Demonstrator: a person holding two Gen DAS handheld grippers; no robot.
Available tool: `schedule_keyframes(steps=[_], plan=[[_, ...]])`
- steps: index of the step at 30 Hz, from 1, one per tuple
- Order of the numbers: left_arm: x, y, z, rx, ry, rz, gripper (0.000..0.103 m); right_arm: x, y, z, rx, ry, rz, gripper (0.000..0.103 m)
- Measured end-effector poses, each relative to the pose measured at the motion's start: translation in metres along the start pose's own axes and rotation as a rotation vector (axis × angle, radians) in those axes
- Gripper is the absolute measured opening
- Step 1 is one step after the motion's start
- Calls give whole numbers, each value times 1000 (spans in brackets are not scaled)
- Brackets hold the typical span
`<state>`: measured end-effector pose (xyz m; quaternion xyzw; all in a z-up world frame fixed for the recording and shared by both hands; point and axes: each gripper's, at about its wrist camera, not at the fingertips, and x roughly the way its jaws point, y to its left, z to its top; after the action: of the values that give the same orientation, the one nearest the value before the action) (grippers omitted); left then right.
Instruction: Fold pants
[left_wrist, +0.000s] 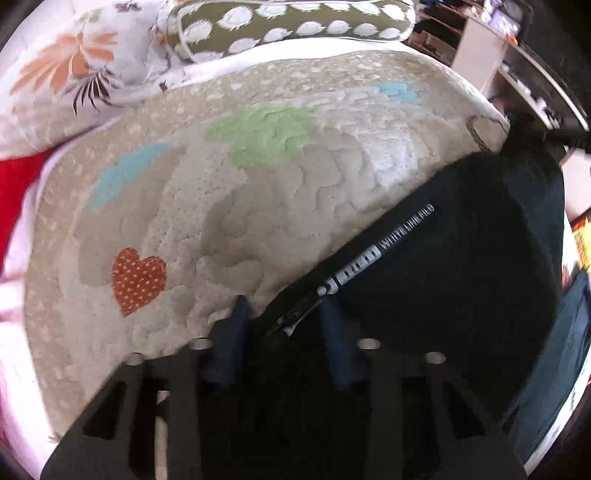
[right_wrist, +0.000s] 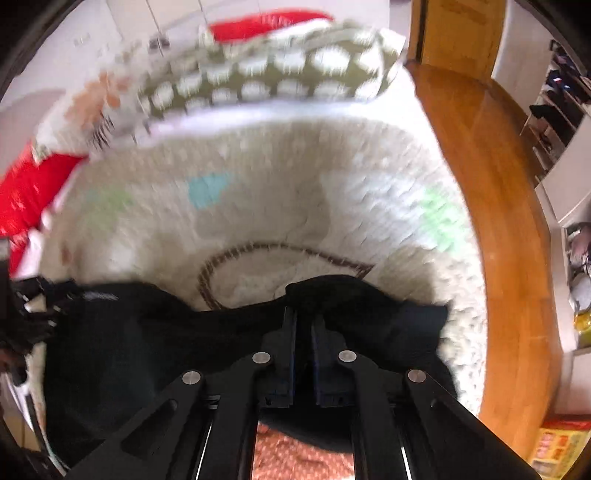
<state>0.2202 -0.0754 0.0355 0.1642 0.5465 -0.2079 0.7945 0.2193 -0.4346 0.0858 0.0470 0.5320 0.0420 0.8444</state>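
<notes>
Your black pants (left_wrist: 443, 280) lie on the quilted beige blanket (left_wrist: 229, 206) that covers the bed, bunched along the blanket's near edge. In the left wrist view they fill the lower right, with a white printed strip of lettering (left_wrist: 384, 243) running along one seam and a zipper pull (left_wrist: 291, 321) at its lower end. Your left gripper (left_wrist: 284, 314) points steeply down at that spot, its two blue-padded fingers (left_wrist: 236, 332) standing on either side of the zipper end; the fabric there is too dark to show the contact clearly, but the jaws read as closed down on the pants at the zipper edge. In the right wrist view your right gripper (right_wrist: 303, 321) has its fingers drawn nearly together, pinching a raised fold of the pants (right_wrist: 332, 295) between the pads. The rest of the garment spreads to the left and right of that pinch. Beyond the pants the blanket shows a red dotted heart (left_wrist: 136, 280) and green and blue patches. A hedgehog-print bolster (left_wrist: 295, 26) and a floral pillow (left_wrist: 74, 66) lie at the far side. A wooden bed frame (right_wrist: 509, 229) curves along the right.
</notes>
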Motion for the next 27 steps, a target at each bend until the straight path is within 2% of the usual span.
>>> schedule_keyframes(steps=[3, 8, 11, 14, 16, 18, 21, 23, 24, 26, 27], plan=[[-23, -4, -8, 1, -35, -30, 13, -43, -4, -6, 28, -71, 56, 6], [-90, -5, -31, -29, -142, -78, 12, -107, 5, -42, 32, -142, 97, 6], [-125, -10, -51, -68, -181, -116, 12, -140, 3, -80, 52, -144, 124, 6], [-153, -28, -80, -87, -197, -144, 12, -160, -2, -131, 91, -86, 120, 5], [-162, -42, -106, -118, -180, -186, 12, -161, -6, -172, 147, -20, 121, 5], [-161, -54, -126, -126, -152, -191, 12, -151, -12, -209, 206, 50, 119, 5], [-145, -68, -168, -223, -58, -231, 12, -119, -13, -258, 235, 166, 76, 5], [-127, -73, -196, -292, 19, -226, 12, -102, -16, -273, 277, 247, 80, 6], [-121, -73, -205, -327, 46, -229, 12, -102, -18, -278, 315, 265, 87, 11], [-119, -68, -220, -418, 71, -248, 14, -111, -19, -279, 368, 250, 108, 14], [-124, -64, -224, -461, 64, -269, 17, -118, -16, -277, 377, 238, 131, 24]])
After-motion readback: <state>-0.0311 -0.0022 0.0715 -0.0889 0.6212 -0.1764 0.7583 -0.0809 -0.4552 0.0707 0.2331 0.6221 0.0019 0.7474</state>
